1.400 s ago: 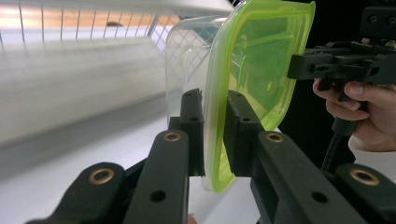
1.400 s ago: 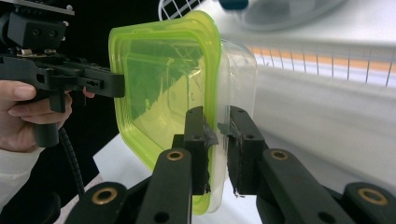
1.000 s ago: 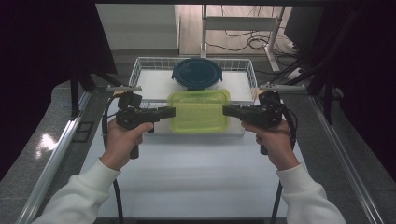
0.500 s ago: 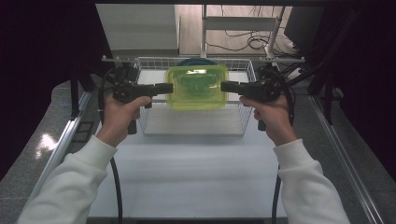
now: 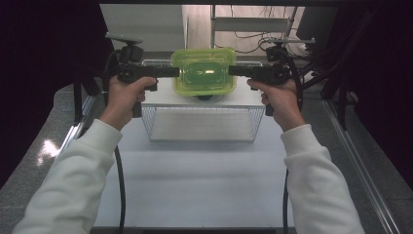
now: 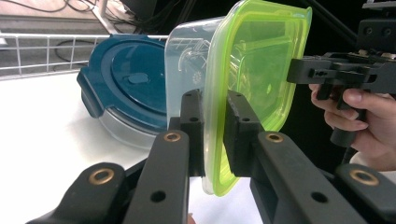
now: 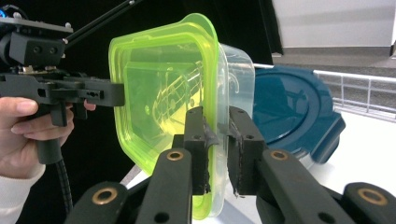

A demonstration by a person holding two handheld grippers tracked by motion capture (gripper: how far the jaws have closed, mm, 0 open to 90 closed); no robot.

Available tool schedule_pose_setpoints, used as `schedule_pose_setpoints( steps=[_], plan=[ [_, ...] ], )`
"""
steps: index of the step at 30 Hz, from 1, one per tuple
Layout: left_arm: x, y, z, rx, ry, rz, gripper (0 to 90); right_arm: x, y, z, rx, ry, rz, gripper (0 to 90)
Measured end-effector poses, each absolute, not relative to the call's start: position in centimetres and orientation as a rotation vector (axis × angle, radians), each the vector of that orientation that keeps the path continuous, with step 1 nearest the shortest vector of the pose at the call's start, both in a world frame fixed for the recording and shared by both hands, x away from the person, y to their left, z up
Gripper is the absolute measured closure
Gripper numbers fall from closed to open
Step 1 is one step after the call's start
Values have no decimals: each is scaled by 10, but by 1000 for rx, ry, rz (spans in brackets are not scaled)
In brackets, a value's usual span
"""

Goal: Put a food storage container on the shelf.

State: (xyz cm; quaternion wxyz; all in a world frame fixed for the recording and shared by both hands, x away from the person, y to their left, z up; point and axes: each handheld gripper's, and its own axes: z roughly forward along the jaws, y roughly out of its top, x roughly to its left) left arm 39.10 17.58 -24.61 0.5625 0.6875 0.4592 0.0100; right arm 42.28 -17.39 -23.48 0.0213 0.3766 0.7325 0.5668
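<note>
A white table is carrying a wire basket, its far part hidden behind the load. Above the basket a clear container with a lime-green lid is hanging in the air, held level between both tools. Behind and below it, a round container with a dark blue lid is sitting on the white surface (in the high view it is almost wholly hidden). The left gripper is pinching the lidded container's left rim, jaws clenched on lid and wall together. The right gripper is clamping the opposite rim the same way.
</note>
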Motion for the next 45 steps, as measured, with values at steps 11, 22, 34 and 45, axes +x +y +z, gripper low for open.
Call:
schedule_pose_setpoints(
  steps=[11, 22, 34, 45],
  plan=[
    [423, 179, -249, 1616, 1133, -22, 799, 453, -168, -236, 1302, 2269, 1739, 780],
    [448, 180, -260, 1566, 1203, -116, 790, 486, -171, -254, 1511, 2260, 1783, 770],
    [480, 181, -273, 1479, 1279, -204, 738, 506, -168, -265, 1730, 2187, 1796, 716],
    [482, 175, -280, 1514, 1316, -64, 376, 507, -169, -270, 1719, 2118, 1806, 384]
  ],
)
